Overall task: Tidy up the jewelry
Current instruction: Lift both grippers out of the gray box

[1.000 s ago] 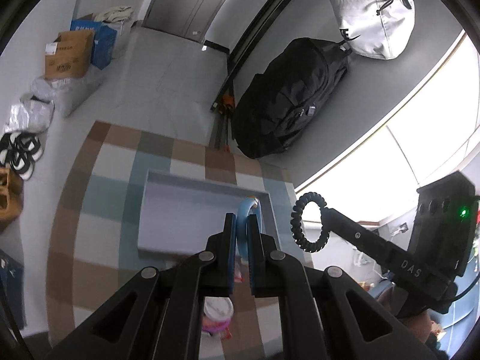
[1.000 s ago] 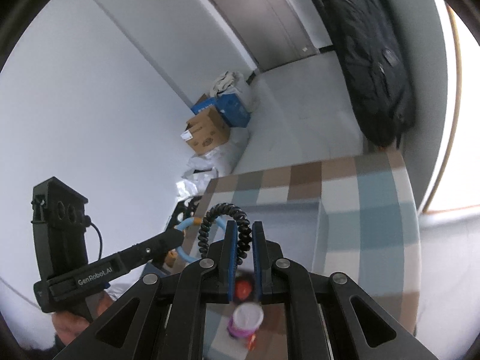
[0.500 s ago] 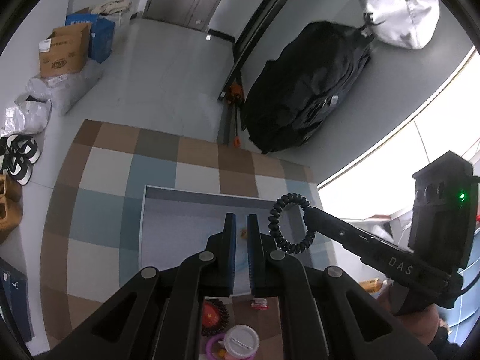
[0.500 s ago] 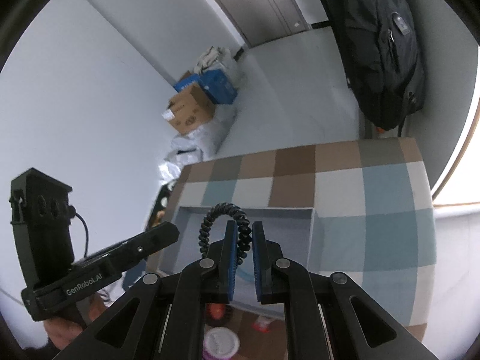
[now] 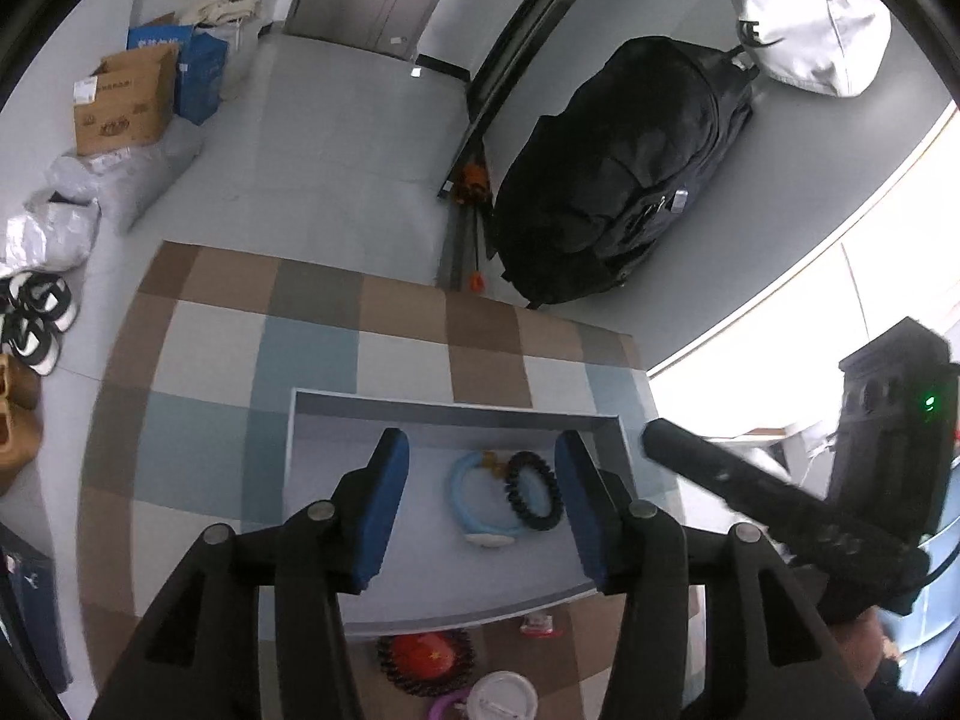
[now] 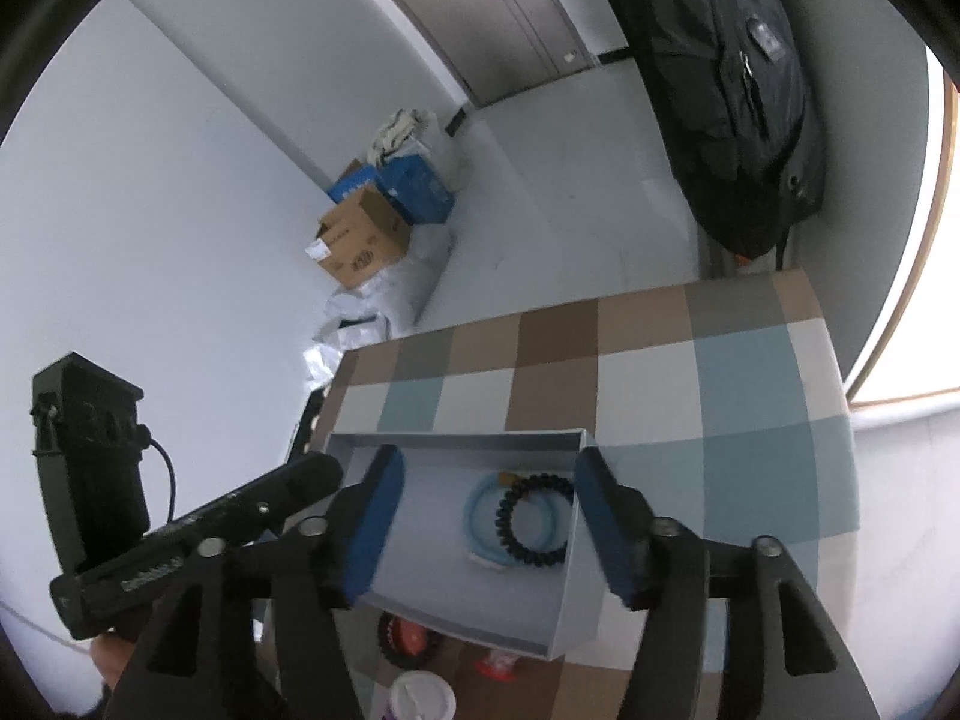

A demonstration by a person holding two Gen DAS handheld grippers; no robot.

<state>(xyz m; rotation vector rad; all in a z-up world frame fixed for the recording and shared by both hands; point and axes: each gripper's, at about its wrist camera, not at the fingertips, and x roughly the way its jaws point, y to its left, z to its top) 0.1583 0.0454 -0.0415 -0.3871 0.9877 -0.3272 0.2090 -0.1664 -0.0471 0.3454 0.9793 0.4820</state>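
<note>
A shallow grey box sits on a checked cloth. On its floor lie a light blue bangle and a black coiled bracelet, touching each other. My left gripper hovers over the box, its jaws opening, nothing between the pads. My right gripper also hangs above the box, jaws opening and empty. Each gripper shows at the side of the other's view: the right one, the left one.
In front of the box lie a dark beaded bracelet around a red disc, a white-lidded pot and a small red-and-white piece. A black backpack, cardboard boxes and shoes stand on the floor beyond.
Both grippers came down over the box and spread their jaws. The blue bangle left the left gripper and the black coiled bracelet left the right one; both now lie in the box.
</note>
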